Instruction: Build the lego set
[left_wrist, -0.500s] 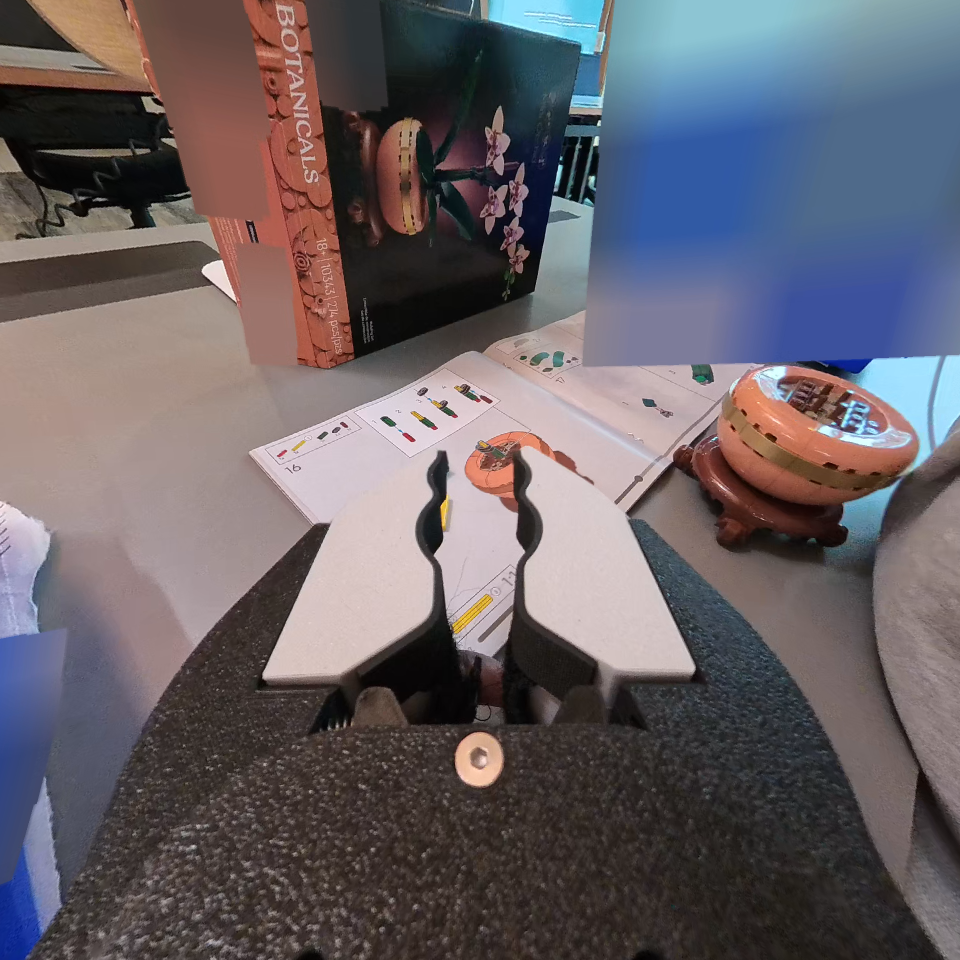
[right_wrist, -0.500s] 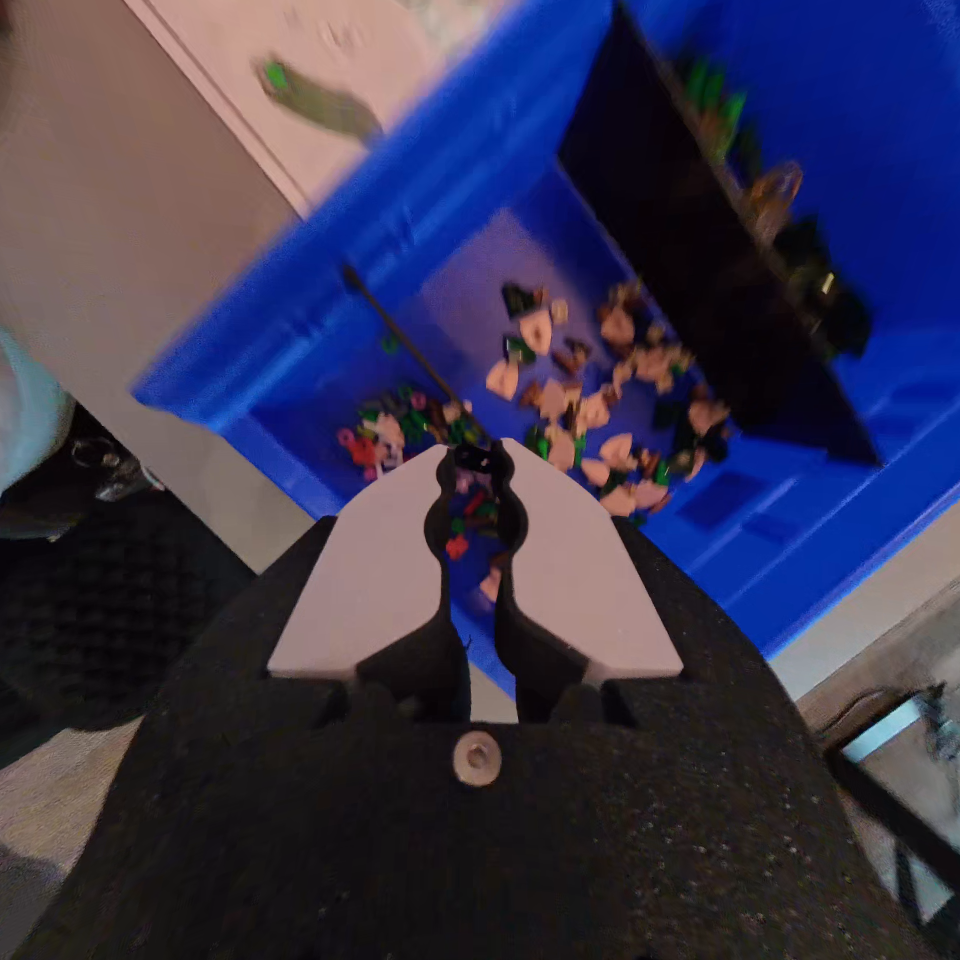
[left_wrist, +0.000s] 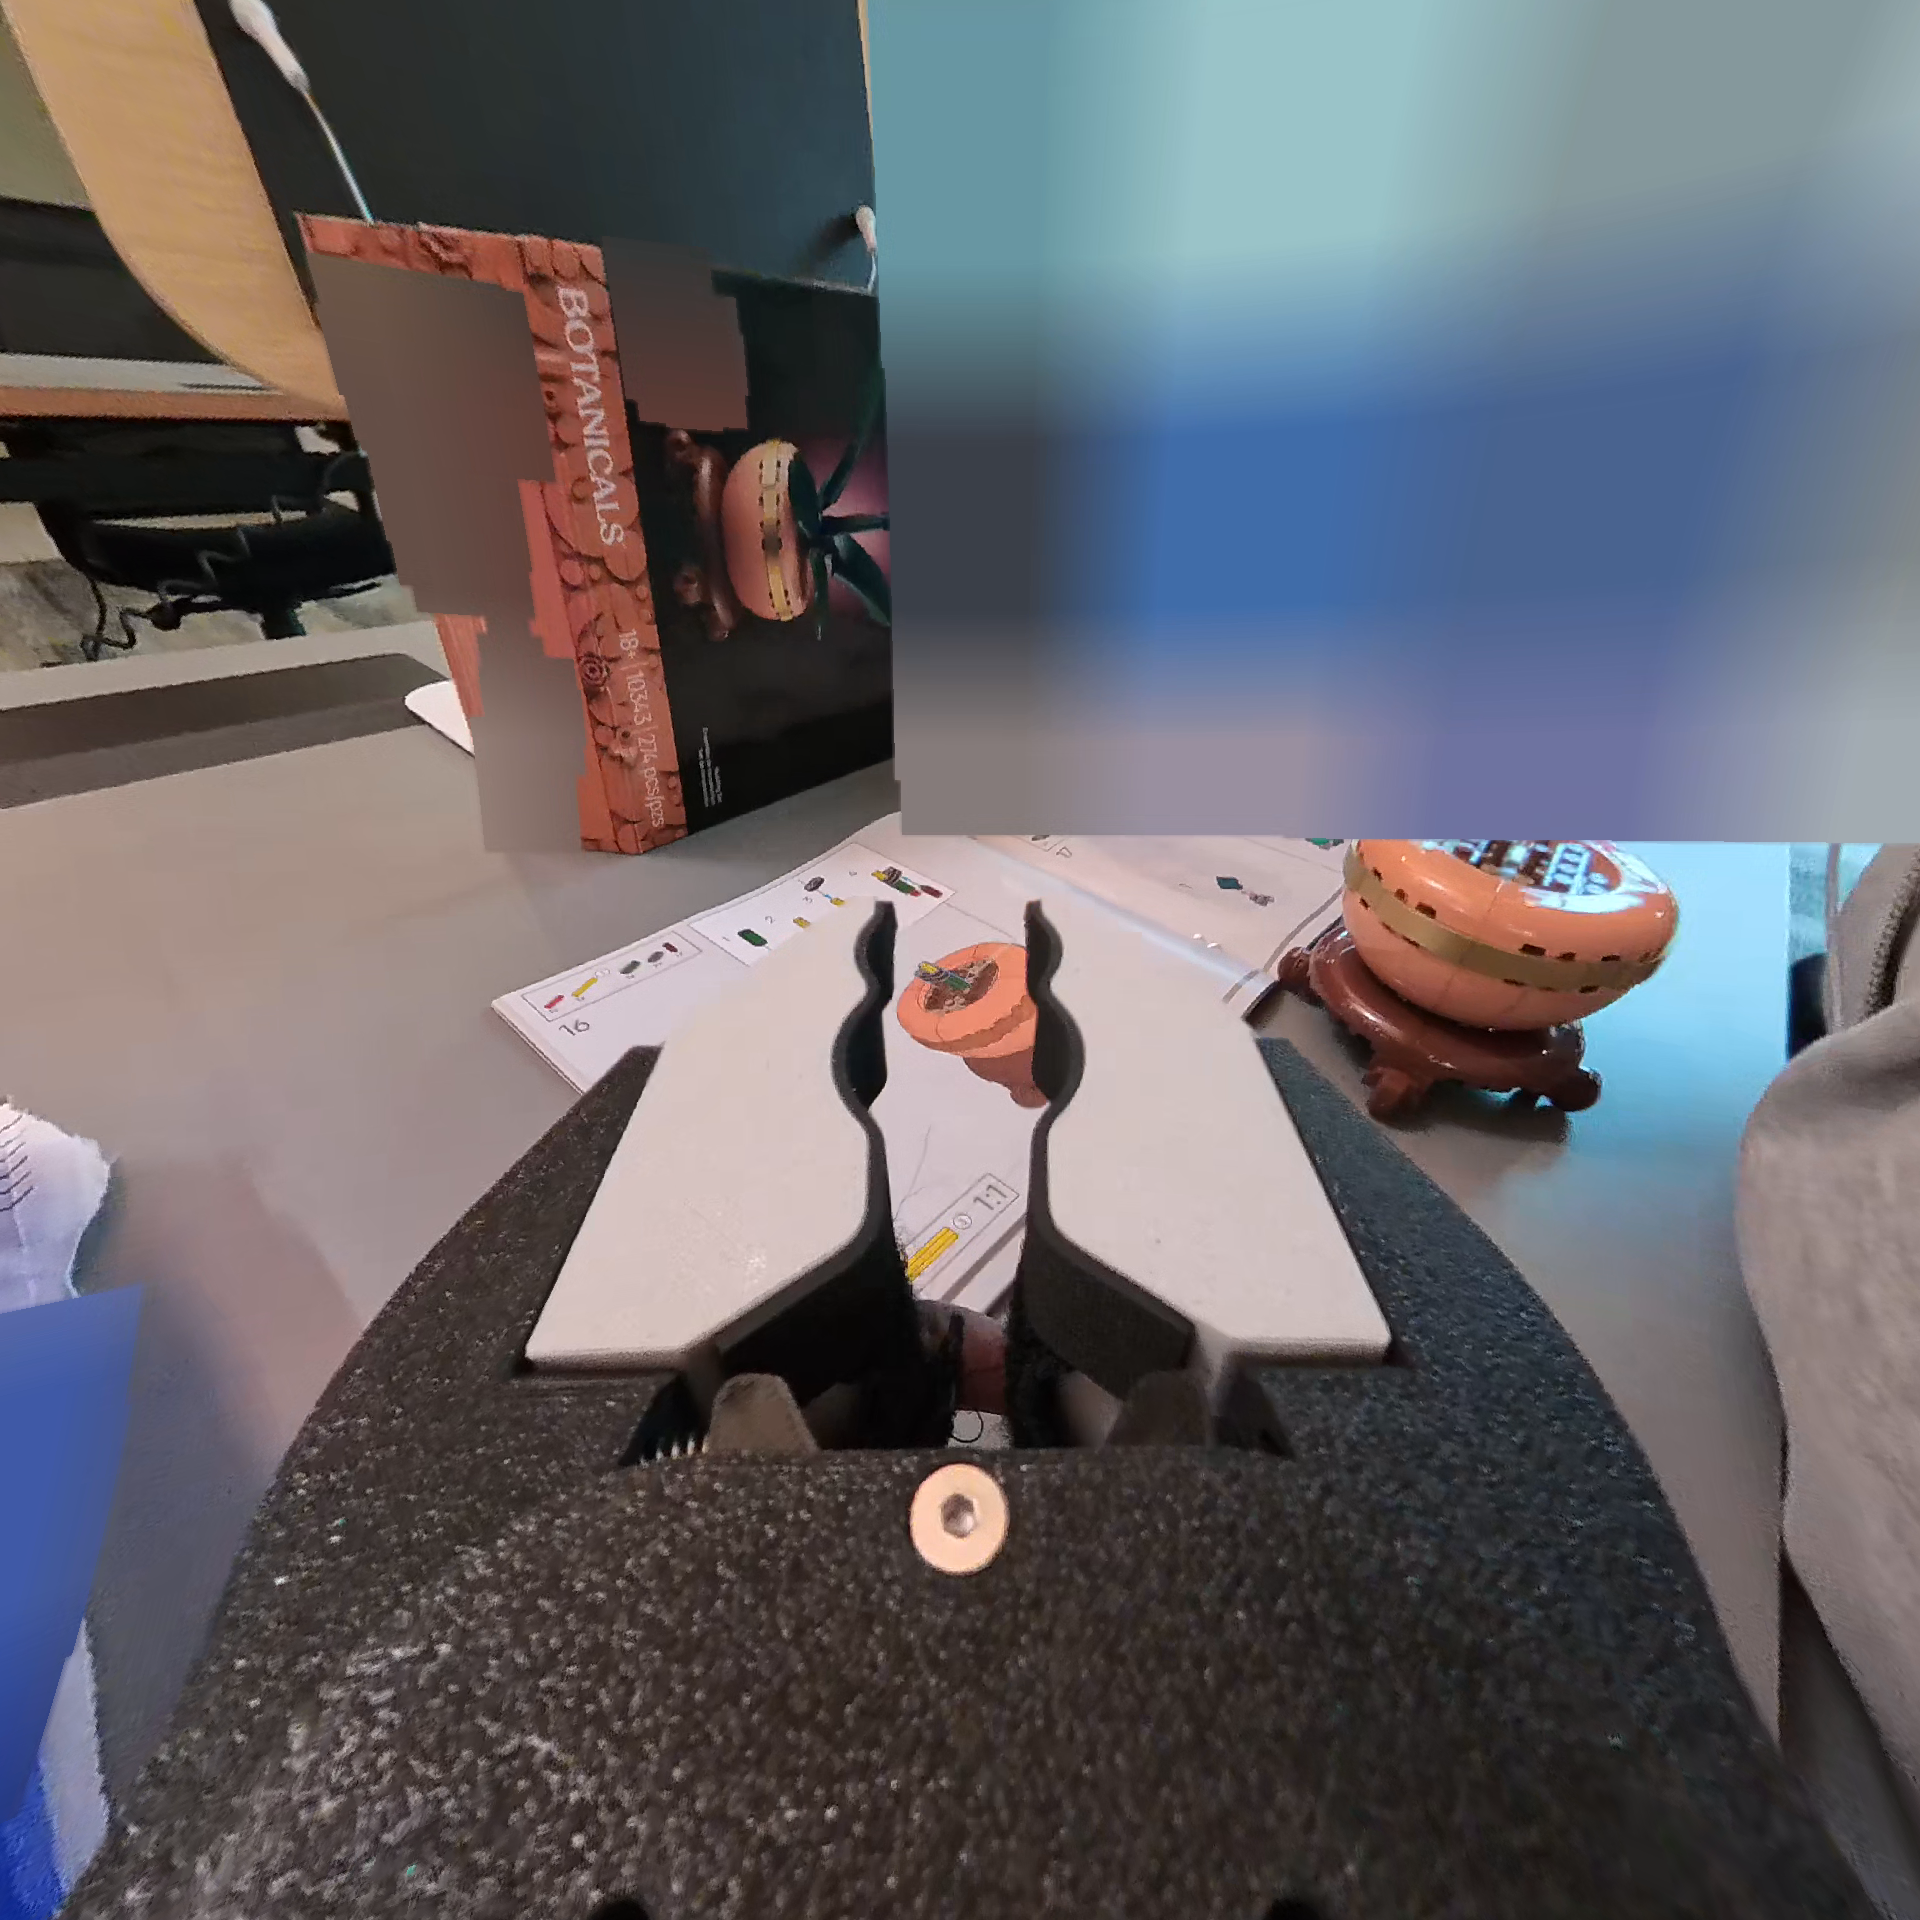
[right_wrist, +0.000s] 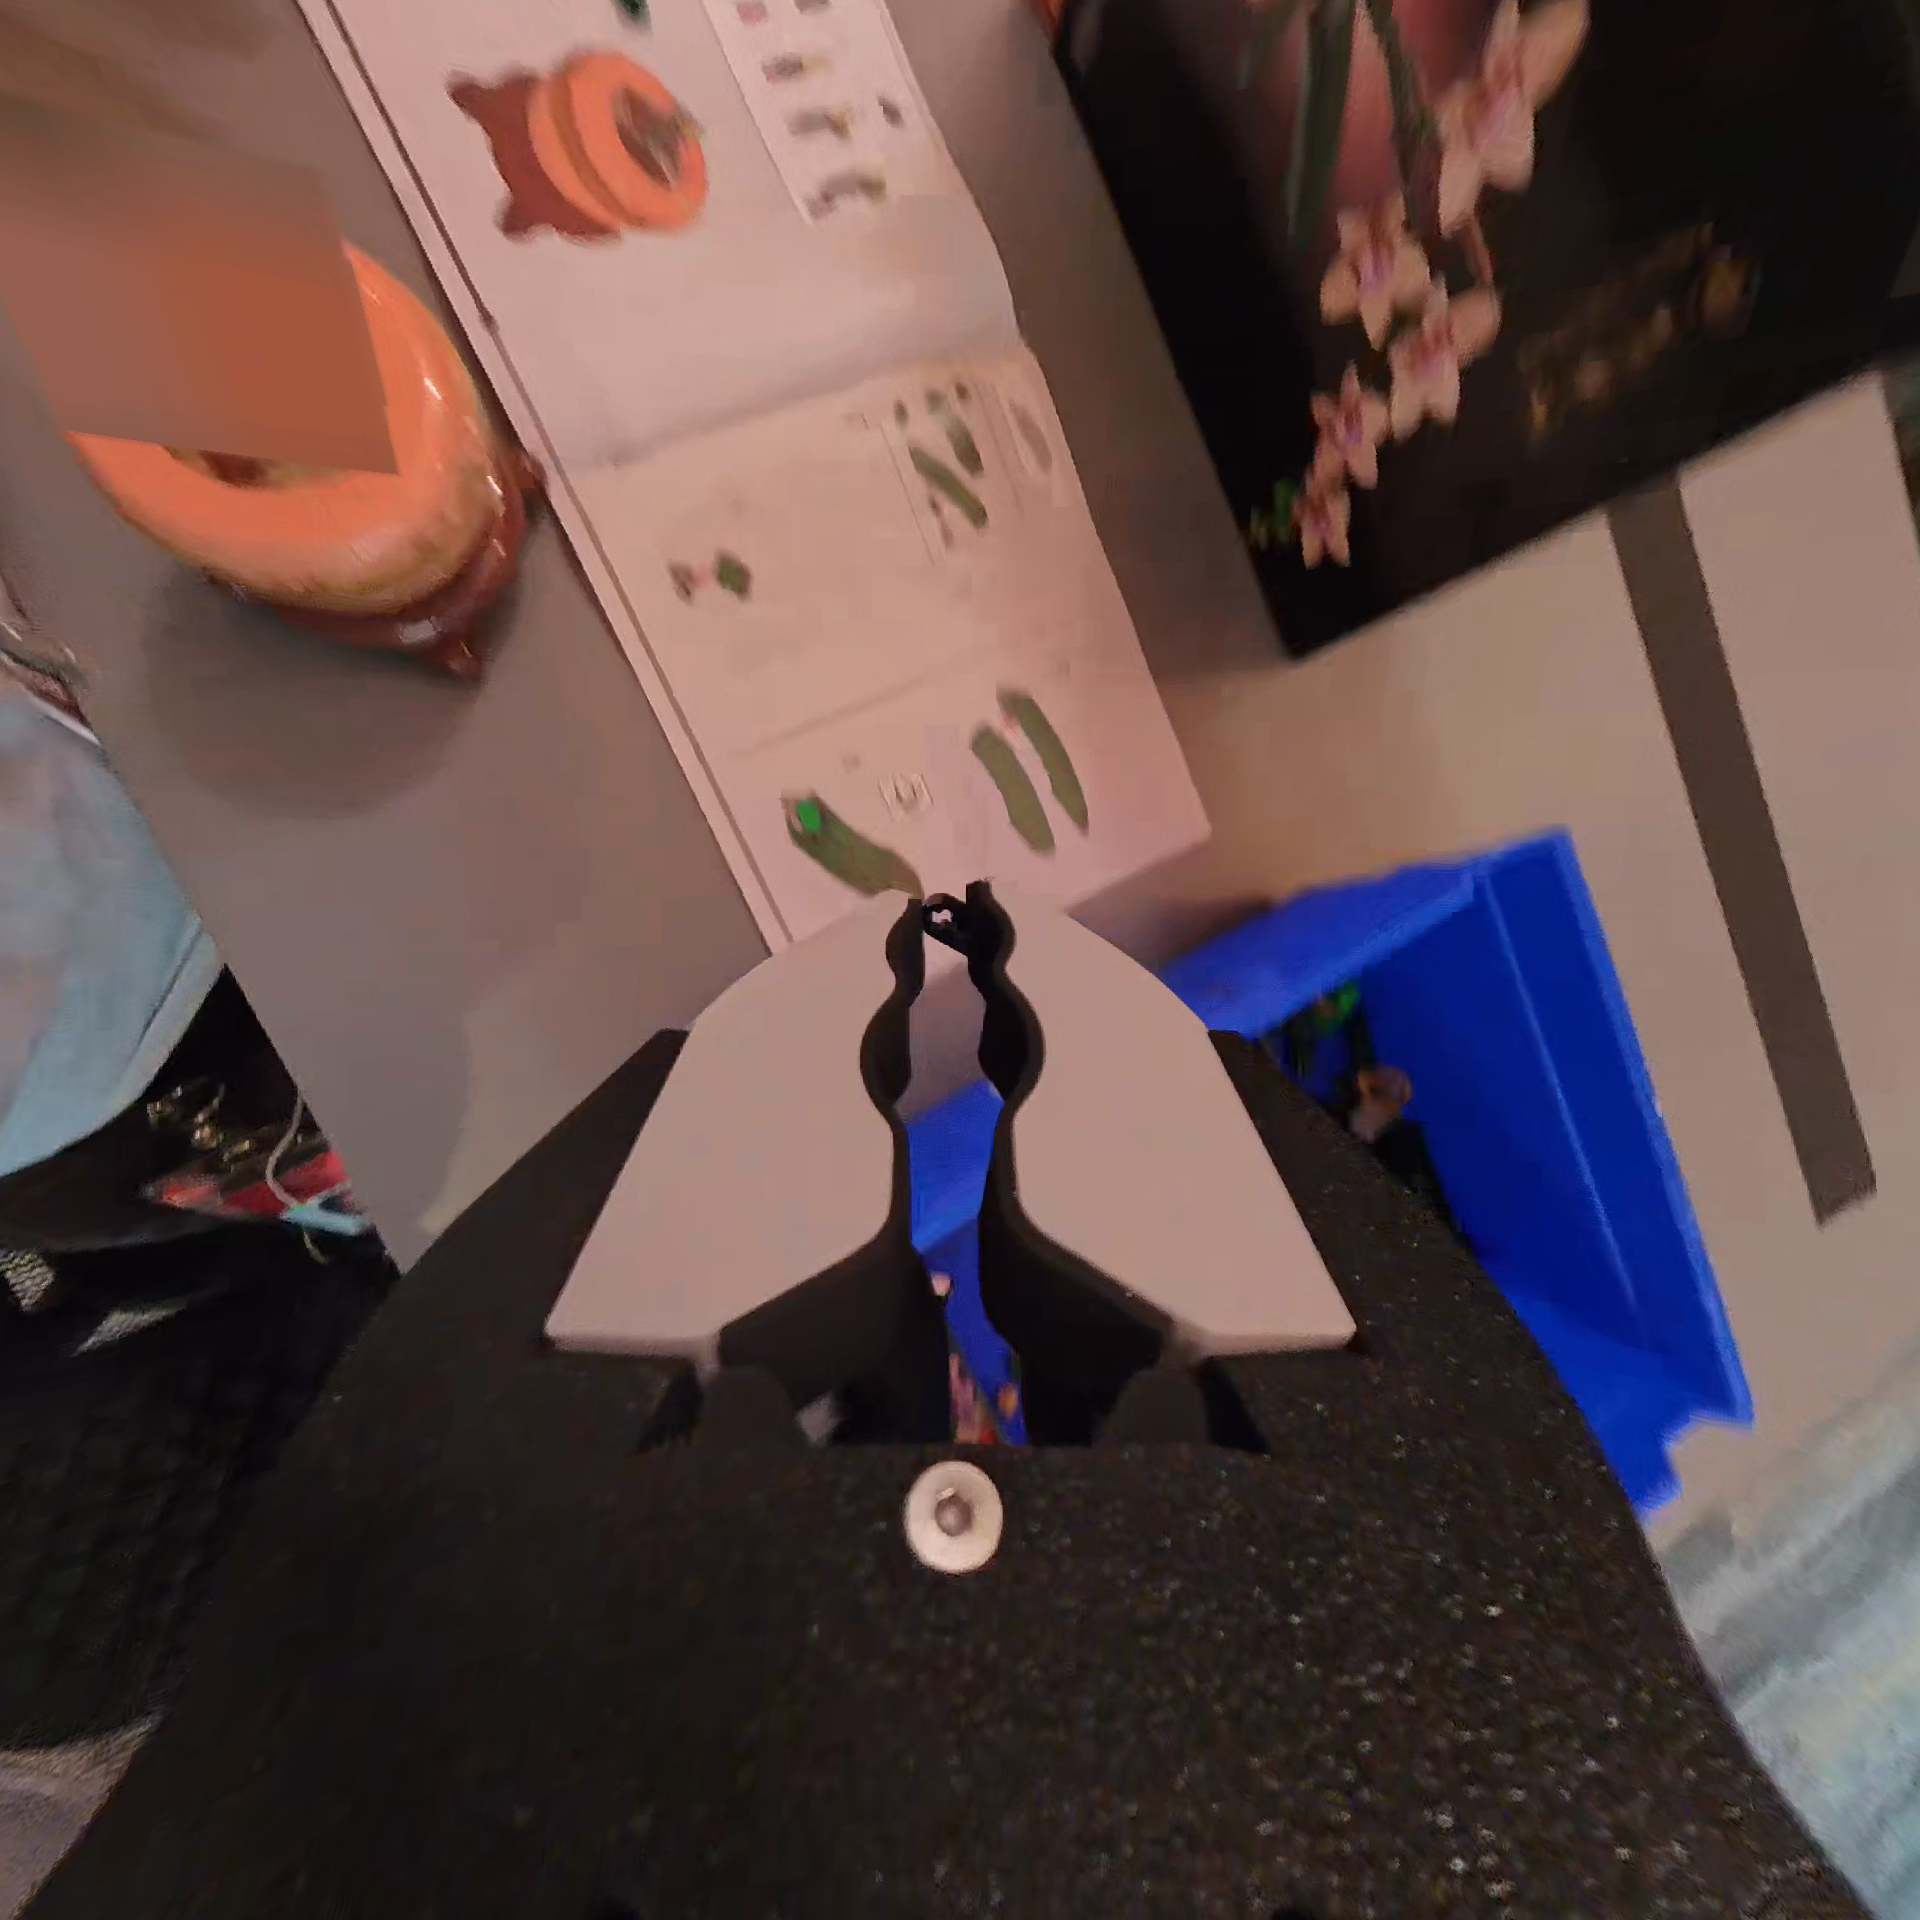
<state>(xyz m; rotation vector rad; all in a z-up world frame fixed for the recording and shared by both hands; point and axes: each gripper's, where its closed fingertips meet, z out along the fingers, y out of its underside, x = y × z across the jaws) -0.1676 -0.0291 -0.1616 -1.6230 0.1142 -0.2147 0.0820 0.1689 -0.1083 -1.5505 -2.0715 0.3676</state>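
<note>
Two hand-held grippers worked over the grey surface (left_wrist: 260, 987): the booklet (right_wrist: 831, 582) lay open beside the peach pot (left_wrist: 1496, 935); left hand-held gripper (left_wrist: 958, 914) gaped empty, right hand-held gripper (right_wrist: 954, 902) pinched a small black piece (right_wrist: 943, 921).

One pot (left_wrist: 1507, 935), one booklet (left_wrist: 727, 956), one box (left_wrist: 727, 582), one bin (right_wrist: 1558, 1091) (pieces uncountable).
</note>
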